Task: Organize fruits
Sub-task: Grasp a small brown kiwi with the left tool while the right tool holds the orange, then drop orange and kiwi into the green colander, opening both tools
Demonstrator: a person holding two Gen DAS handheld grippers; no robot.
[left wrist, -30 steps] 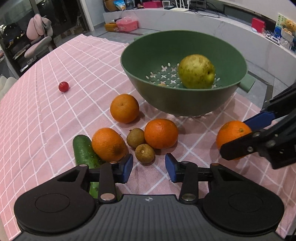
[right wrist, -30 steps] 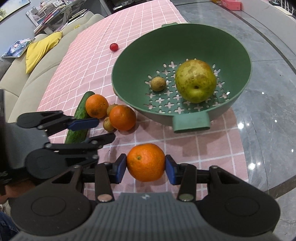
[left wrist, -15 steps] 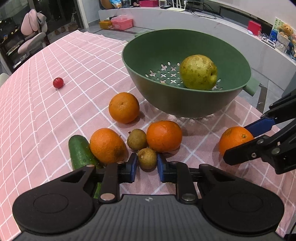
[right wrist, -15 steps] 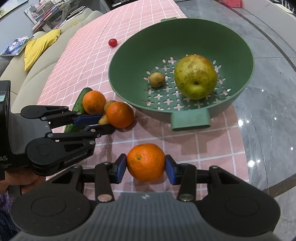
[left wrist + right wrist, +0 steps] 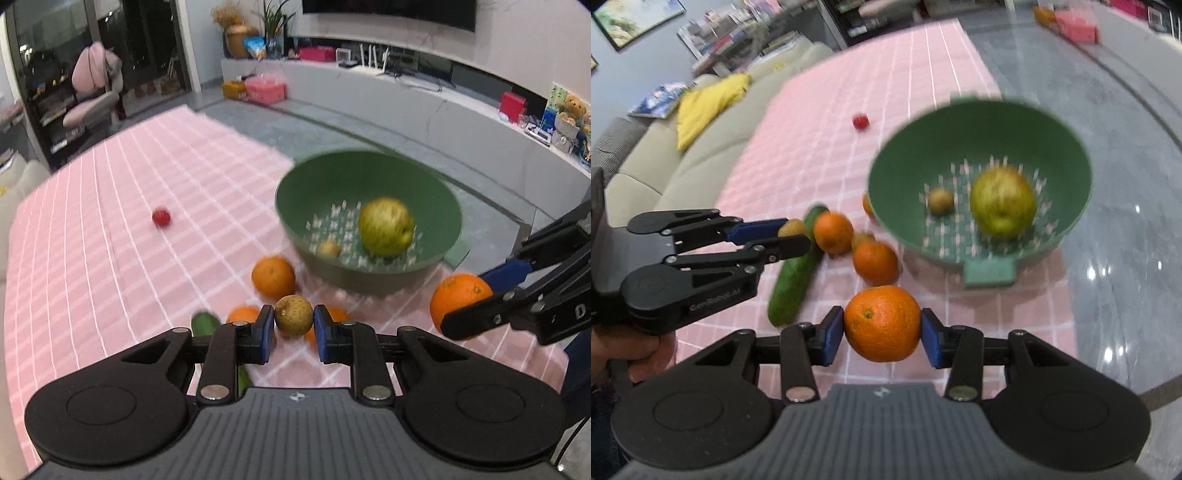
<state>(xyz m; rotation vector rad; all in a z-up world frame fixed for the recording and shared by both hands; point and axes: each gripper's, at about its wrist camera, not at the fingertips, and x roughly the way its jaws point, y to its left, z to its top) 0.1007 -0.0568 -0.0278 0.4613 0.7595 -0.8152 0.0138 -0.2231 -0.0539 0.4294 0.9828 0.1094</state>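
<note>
My left gripper [image 5: 293, 326] is shut on a small brown longan [image 5: 294, 315] and holds it above the pink checked cloth. It also shows in the right wrist view [image 5: 792, 230]. My right gripper [image 5: 882, 334] is shut on an orange [image 5: 882, 323], lifted off the cloth; the left wrist view shows it too [image 5: 460, 301]. The green colander [image 5: 886, 177] stands beyond, holding a yellow-green pear [image 5: 1003, 205] and one longan [image 5: 940, 200]. Oranges [image 5: 875, 261] [image 5: 833, 232], a cucumber [image 5: 794, 280] and another longan lie on the cloth.
A small red fruit [image 5: 161, 217] lies alone on the cloth to the far left. The cloth ends at a grey marble tabletop [image 5: 1126, 240] right of the colander. A sofa with a yellow cushion [image 5: 709, 103] is behind the table.
My left gripper closed on a longan and lifted it off the cloth. My right gripper rose and pulled back with the orange held.
</note>
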